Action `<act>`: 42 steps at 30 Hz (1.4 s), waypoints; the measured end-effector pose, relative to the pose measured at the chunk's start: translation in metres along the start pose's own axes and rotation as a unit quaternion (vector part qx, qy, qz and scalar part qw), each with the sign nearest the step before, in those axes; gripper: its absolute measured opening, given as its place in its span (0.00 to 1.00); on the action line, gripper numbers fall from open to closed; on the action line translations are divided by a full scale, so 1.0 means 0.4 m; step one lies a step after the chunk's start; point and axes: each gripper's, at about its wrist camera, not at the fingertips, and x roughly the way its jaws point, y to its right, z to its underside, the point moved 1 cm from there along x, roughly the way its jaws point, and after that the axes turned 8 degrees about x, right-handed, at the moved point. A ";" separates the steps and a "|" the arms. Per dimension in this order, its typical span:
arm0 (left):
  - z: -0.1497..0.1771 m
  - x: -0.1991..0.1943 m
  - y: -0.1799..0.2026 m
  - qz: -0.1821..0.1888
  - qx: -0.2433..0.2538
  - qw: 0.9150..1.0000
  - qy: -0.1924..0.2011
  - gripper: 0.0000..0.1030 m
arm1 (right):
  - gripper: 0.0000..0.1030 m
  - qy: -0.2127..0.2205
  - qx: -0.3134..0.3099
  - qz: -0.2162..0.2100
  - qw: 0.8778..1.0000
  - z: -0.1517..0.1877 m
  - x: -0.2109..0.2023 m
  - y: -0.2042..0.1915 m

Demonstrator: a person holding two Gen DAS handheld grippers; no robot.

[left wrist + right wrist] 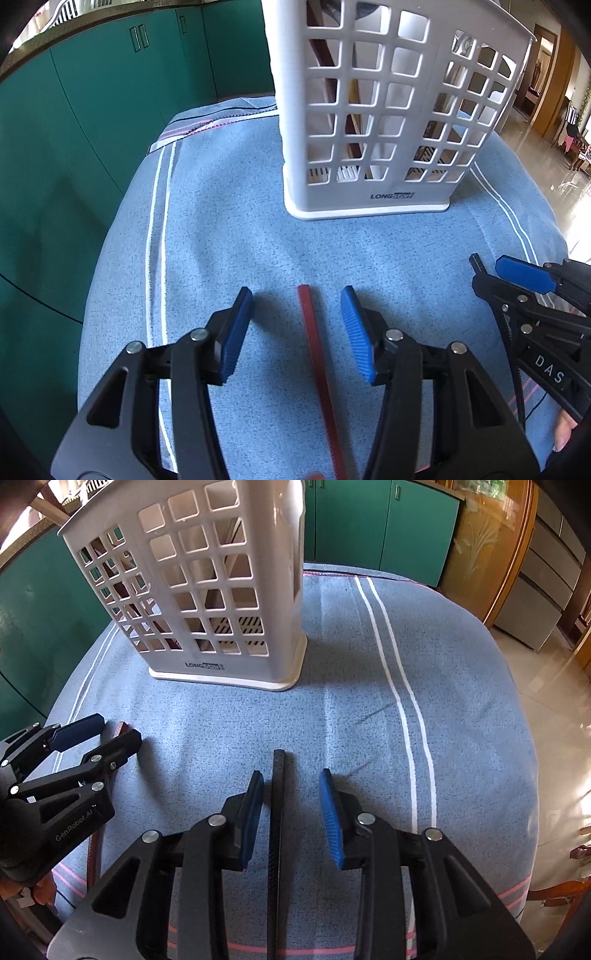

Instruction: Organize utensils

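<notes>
Both grippers are set low over the table (pixel 229 229), which is covered w/ a blue towel, each straddling one chopstick. The left gripper (pixel 297 328) is spread wide; the red chopstick (pixel 318 369) lies flat on the cloth between its blue pads (pixel 232 336), nearer the right pad but touched by neither. The right gripper (pixel 293 812) is also apart; the black chopstick (pixel 277 830) lies between its pads (pixel 332 819), just beside the left one, contact not clear. Nothing is held yet.

The white slotted utensil holder (pixel 373 110) stands upright at the far side of the table, approx. centred between the two grippers; dark sticks are already seen inside through the grid.

Step in hand, as judged: closing on the chopsticks for pickup.

- Each stick should be centred between the pads before closing, so it is not pushed sideways or rolled by one pad arriving first.
- Pads should be brought right down to the cloth; sticks are thin and flat-lying, so a high close would likely miss.
- The grip is best taken well back from the far tip, so enough length is left to be fed into the holder.
- The towel is soft; some cloth may be pinched w/ the stick, so the lift should be checked.
- Once lifted, sticks should be tilted upright before the holder's top opening is approached.
</notes>
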 end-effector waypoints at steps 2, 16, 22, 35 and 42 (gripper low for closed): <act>0.001 0.002 -0.001 -0.003 0.002 1.000 0.000 0.50 | 0.31 0.002 0.000 -0.001 1.000 0.004 -0.002 -0.006; 0.033 -0.034 0.026 0.015 0.018 1.000 0.007 0.14 | 0.08 0.003 0.000 -0.011 1.000 0.027 -0.016 0.005; 0.071 -0.063 0.030 0.024 0.034 0.999 0.008 0.09 | 0.07 0.000 -0.021 -0.016 1.000 0.050 -0.031 0.015; 0.109 -0.099 0.040 0.024 0.050 0.998 -0.006 0.22 | 0.17 -0.019 -0.047 -0.014 0.999 0.078 -0.059 0.026; 0.073 -0.071 0.040 0.020 0.055 0.998 -0.018 0.34 | 0.19 -0.024 -0.049 -0.013 0.998 0.058 -0.046 0.029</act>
